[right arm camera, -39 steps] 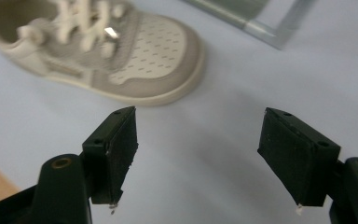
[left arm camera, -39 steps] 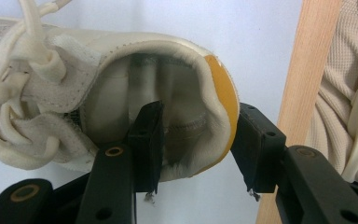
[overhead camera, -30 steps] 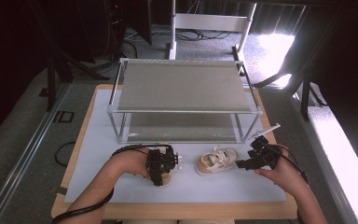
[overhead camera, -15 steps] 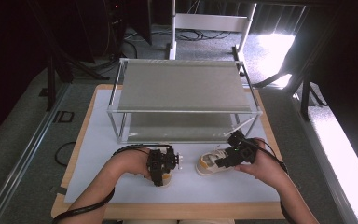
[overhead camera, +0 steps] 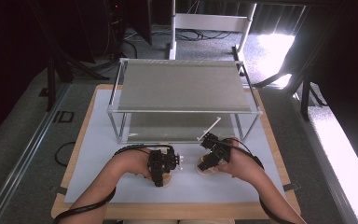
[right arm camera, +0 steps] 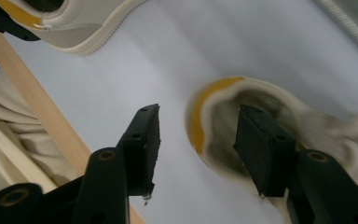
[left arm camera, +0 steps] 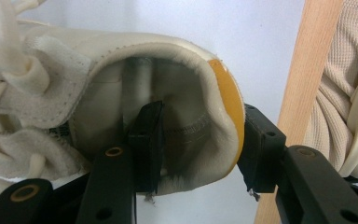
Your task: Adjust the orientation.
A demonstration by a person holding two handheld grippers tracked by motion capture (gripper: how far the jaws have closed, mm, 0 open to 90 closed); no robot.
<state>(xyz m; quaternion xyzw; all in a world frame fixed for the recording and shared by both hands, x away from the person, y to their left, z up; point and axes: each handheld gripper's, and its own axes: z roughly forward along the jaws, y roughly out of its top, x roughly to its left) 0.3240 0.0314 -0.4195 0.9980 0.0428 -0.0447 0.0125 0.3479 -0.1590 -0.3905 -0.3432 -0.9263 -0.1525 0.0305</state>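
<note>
My left tongs [left arm camera: 196, 144] pinch the soft padded heel collar of a light cream leather sneaker [left arm camera: 135, 88], while my right tongs [right arm camera: 196, 154], jaws wide, straddle its twin's [right arm camera: 261, 121] yellow-tabbed heel, a pliable but sound hold.

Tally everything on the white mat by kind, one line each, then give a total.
Cream shoes: 2, one with its heel collar between the jaws of the left hand-held gripper, one at the right hand-held gripper.
Two-tier metal rack: 1.
Hand-held grippers: 2.
Total: 5.
</note>
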